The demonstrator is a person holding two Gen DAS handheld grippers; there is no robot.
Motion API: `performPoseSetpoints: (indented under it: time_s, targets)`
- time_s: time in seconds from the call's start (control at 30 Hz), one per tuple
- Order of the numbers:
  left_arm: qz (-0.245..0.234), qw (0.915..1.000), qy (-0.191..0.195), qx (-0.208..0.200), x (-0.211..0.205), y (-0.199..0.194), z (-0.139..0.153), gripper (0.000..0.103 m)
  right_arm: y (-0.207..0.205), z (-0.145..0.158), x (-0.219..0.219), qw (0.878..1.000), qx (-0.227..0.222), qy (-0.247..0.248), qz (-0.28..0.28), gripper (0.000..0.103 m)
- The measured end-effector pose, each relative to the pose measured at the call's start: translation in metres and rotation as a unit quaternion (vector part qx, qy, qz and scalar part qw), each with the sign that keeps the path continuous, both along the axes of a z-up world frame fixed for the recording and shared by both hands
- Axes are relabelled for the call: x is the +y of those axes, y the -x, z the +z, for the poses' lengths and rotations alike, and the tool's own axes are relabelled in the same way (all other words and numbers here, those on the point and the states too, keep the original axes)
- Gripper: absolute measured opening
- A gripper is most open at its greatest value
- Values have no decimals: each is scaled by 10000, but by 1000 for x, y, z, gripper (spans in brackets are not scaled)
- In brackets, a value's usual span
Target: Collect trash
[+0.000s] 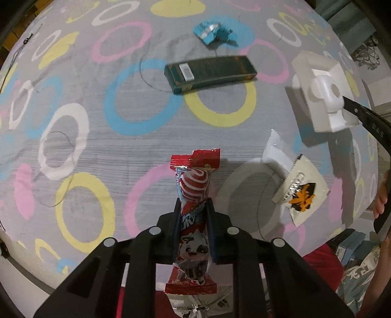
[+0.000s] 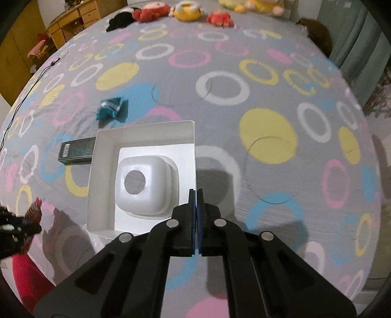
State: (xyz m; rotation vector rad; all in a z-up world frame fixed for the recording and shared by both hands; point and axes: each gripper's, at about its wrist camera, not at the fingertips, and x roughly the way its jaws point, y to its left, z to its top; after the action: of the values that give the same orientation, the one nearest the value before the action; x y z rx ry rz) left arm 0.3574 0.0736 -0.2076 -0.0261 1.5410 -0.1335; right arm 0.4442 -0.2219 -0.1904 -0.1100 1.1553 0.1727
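Note:
My left gripper (image 1: 193, 203) is shut on a red and white candy wrapper (image 1: 194, 186) and holds it above the bed. My right gripper (image 2: 196, 190) is shut on the right wall of a white open box (image 2: 144, 137) with a white moulded insert (image 2: 146, 186), held above the bed; the box also shows at the right of the left wrist view (image 1: 320, 93). A dark green flat carton (image 1: 210, 73), a crumpled blue wrapper (image 1: 215, 33), a white wrapper (image 1: 275, 154) and a cream sachet with an orange print (image 1: 300, 188) lie on the bed.
The bed has a grey sheet with coloured rings (image 2: 268, 137). Plush toys (image 2: 185, 9) line its far edge. A wooden dresser (image 2: 73, 22) stands at the far left and green curtains (image 2: 354, 41) at the right. A thin black cable (image 2: 24, 95) lies near the left edge.

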Motion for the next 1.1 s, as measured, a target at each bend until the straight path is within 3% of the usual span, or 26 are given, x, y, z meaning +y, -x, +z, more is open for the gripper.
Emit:
performPoseSetpoints:
  time_s: [0.33,0.57,0.83,1.1]
  targets:
    - [-221,9984,-69,-514,-5,41,65,19,84,93,19,9953,-865,160,403,2]
    - [-328,9962,-80,-799,-36,69,87,19,162,152,27,9880,-1391,208,633,2]
    - [-452,9943,-45,-959,-46,107,106,19,236,183,36,9797,-1793,399,807,2]
    - [-647,9930,-43,-983,-61,145,108,19,289,186,46,9759,-1884,495,983,2]
